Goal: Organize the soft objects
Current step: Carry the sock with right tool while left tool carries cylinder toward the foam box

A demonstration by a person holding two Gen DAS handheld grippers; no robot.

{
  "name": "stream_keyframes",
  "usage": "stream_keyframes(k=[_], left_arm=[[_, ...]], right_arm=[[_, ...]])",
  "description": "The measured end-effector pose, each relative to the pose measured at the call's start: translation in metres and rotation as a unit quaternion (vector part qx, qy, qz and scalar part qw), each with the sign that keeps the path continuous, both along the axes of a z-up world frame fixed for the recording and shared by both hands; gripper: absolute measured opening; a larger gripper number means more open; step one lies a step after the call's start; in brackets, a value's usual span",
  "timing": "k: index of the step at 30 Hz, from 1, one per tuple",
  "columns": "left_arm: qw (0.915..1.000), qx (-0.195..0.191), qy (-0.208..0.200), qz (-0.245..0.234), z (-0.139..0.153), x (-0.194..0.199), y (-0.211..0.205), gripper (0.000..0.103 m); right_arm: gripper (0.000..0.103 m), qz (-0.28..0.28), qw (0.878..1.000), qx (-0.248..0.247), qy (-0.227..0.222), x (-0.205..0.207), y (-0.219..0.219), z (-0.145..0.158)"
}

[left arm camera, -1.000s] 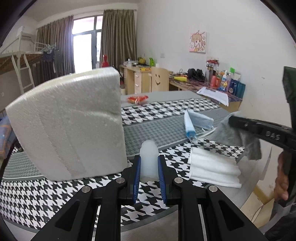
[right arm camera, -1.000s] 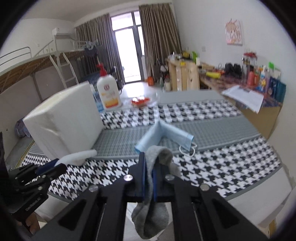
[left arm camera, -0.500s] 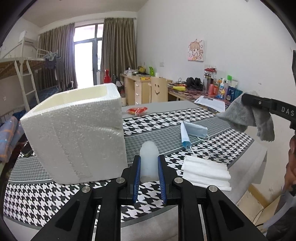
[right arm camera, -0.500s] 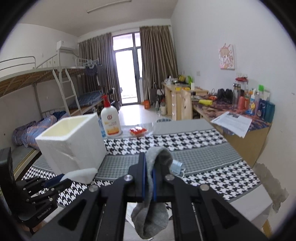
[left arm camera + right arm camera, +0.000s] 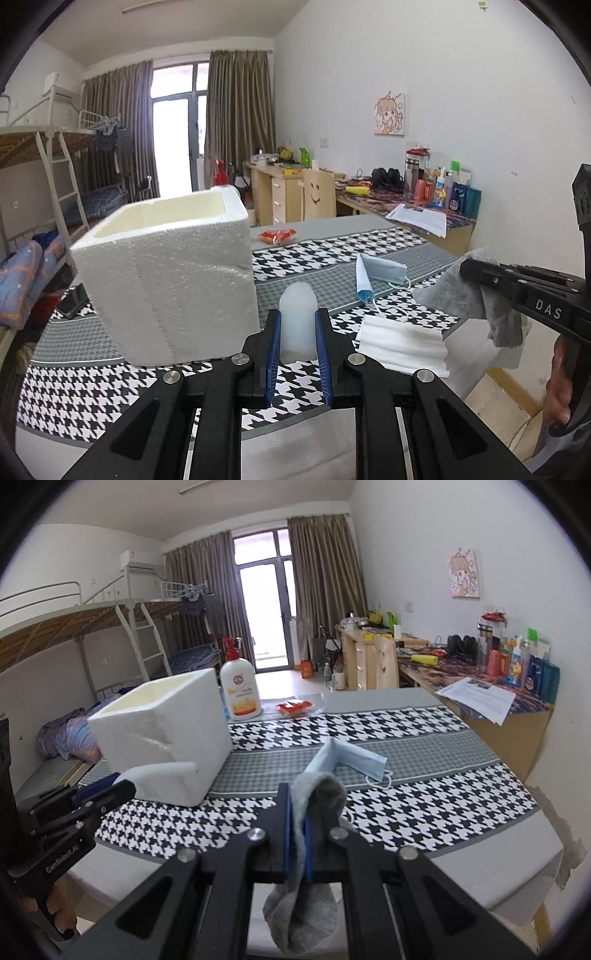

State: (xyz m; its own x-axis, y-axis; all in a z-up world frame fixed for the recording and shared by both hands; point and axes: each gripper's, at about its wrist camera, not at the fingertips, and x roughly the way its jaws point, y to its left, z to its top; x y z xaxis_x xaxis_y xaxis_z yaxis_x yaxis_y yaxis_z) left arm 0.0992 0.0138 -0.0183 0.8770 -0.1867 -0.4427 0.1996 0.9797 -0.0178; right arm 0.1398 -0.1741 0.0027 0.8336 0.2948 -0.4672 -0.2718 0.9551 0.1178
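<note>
The left gripper [image 5: 297, 332] pinched a white foam piece [image 5: 297, 317] just before the foam box [image 5: 166, 277], the right gripper [image 5: 298, 834] clamped a grey sock [image 5: 314, 812] right of it, and beyond lay a blue mask [image 5: 347, 760] on open tablecloth [image 5: 424, 794].

you have the foam box [image 5: 166, 280] standing on the table [image 5: 332, 258]. to its right lies the face mask [image 5: 376, 271]; nearer you than the mask lies the folded towel [image 5: 402, 341]. behind the box stands the lotion bottle [image 5: 240, 686], with the snack packet [image 5: 293, 707] right of the bottle.
</note>
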Motion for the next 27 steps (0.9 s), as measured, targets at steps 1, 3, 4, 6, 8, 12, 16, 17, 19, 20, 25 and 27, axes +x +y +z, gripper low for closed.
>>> stream_keyframes(k=[1, 3, 4, 6, 8, 12, 16, 17, 19, 20, 25, 27], left_arm=[[1.0000, 0.000, -0.004, 0.003, 0.002, -0.005, 0.002, 0.020], [0.9999, 0.000, -0.011, 0.007, 0.005, -0.013, 0.005, 0.020], [0.9999, 0.000, -0.014, 0.010, 0.007, -0.016, 0.006, 0.020], [0.9996, 0.002, -0.020, 0.018, 0.009, -0.026, 0.011, 0.020], [0.9993, 0.004, -0.024, 0.027, 0.010, -0.036, 0.017, 0.020], [0.9982, 0.005, -0.035, 0.048, 0.015, -0.057, 0.030, 0.020], [0.9968, 0.004, -0.044, 0.066, 0.021, -0.074, 0.041, 0.020], [0.9960, 0.006, -0.047, 0.075, 0.022, -0.079, 0.044, 0.020], [0.9949, 0.007, -0.051, 0.087, 0.023, -0.086, 0.050, 0.020], [0.9941, 0.007, -0.053, 0.095, 0.024, -0.090, 0.054, 0.020], [0.9902, 0.009, -0.061, 0.126, 0.027, -0.108, 0.070, 0.020], [0.9885, 0.009, -0.064, 0.136, 0.029, -0.115, 0.075, 0.020]], right_arm=[[0.009, 0.003, 1.000, -0.001, -0.006, -0.004, 0.002, 0.002], [0.009, 0.010, 1.000, -0.001, -0.016, -0.012, 0.006, 0.007], [0.009, 0.015, 1.000, 0.000, -0.020, -0.016, 0.009, 0.008], [0.009, 0.024, 0.999, 0.000, -0.026, -0.022, 0.015, 0.010], [0.009, 0.035, 0.999, -0.001, -0.029, -0.028, 0.022, 0.010], [0.009, 0.060, 0.998, 0.000, -0.037, -0.040, 0.036, 0.011], [0.009, 0.087, 0.995, 0.000, -0.050, -0.052, 0.051, 0.016], [0.009, 0.096, 0.994, 0.000, -0.055, -0.055, 0.056, 0.018], [0.009, 0.109, 0.992, 0.000, -0.061, -0.060, 0.063, 0.020], [0.009, 0.119, 0.991, 0.001, -0.064, -0.063, 0.068, 0.020], [0.009, 0.154, 0.986, 0.001, -0.070, -0.069, 0.089, 0.020], [0.009, 0.164, 0.984, 0.001, -0.071, -0.072, 0.097, 0.019]])
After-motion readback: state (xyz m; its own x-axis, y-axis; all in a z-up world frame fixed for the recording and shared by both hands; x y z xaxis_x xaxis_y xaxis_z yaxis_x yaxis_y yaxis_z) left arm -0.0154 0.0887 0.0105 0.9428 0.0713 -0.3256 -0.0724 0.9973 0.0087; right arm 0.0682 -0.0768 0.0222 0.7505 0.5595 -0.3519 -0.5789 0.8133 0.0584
